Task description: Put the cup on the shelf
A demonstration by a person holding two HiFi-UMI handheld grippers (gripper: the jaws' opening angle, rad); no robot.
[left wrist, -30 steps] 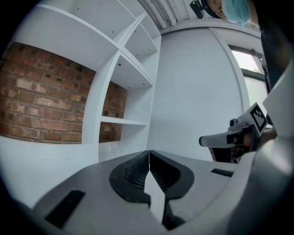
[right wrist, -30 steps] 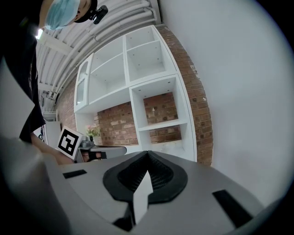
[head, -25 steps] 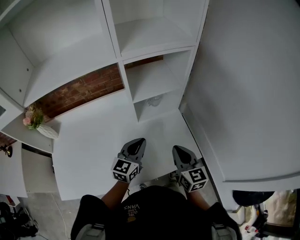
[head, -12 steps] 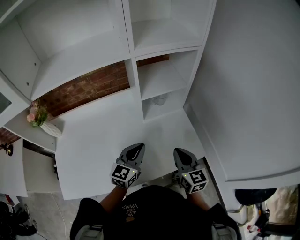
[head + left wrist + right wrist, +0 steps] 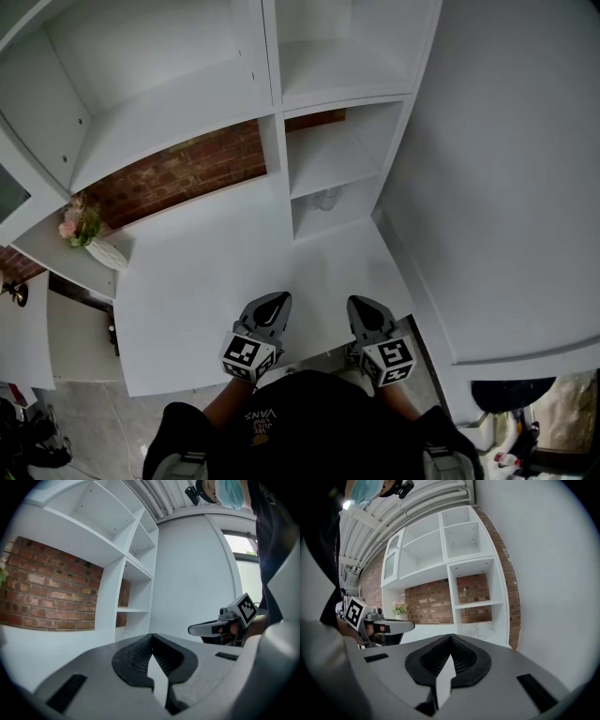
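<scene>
Left gripper (image 5: 152, 639) has its jaws pressed together with nothing between them, and the right gripper (image 5: 451, 638) matches it, closed and empty. Both hover side by side over the near edge of the white desk (image 5: 206, 281), pointing toward the shelf (image 5: 337, 70). The hands behind the marker cubes are mostly covered by the person's dark shirt. The cup (image 5: 324, 199) sits well ahead, in the lowest compartment of the narrow right column. It's clear glass, faint against the white, its shape hard to make out.
</scene>
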